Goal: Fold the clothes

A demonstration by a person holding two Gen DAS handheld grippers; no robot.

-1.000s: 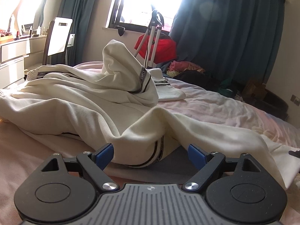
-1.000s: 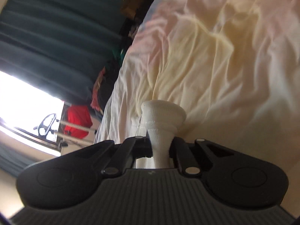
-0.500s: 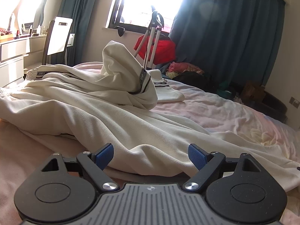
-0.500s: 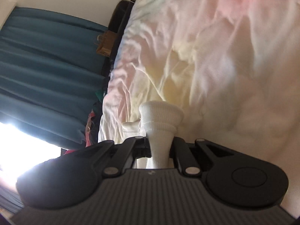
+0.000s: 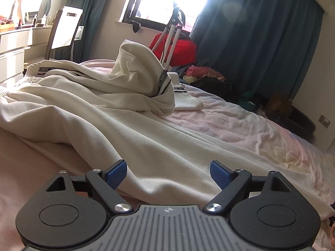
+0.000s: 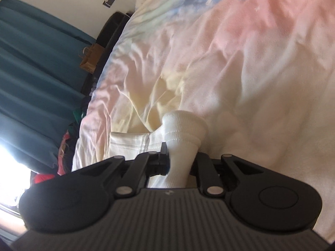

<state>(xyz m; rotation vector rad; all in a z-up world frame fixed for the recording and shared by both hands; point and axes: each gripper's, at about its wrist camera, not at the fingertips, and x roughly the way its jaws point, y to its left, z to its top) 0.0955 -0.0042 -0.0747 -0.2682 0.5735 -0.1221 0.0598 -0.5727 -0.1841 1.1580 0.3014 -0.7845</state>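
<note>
Cream trousers [image 5: 117,123] with a dark lettered side stripe lie spread and bunched across the bed; one part stands up in a heap [image 5: 142,71] at the middle. My left gripper [image 5: 168,172] is open and empty, low over the near edge of the cloth. In the right wrist view, my right gripper [image 6: 181,161] is shut on a ribbed cream cuff [image 6: 184,129] of the trousers, which sticks out past the fingers. The view is rolled sideways over the bed.
The bed has a pink and pastel sheet [image 5: 240,125]. A folded white garment [image 5: 186,102] lies behind the heap. A chair [image 5: 65,33] and a dresser [image 5: 14,48] stand at the left. A red bag [image 5: 180,50], curtains and piled clothes [image 5: 201,73] stand by the window.
The raised fold of cloth in front of my left gripper has been pulled flat and smooth. My right gripper has carried the cuff further along the bed and has rolled.
</note>
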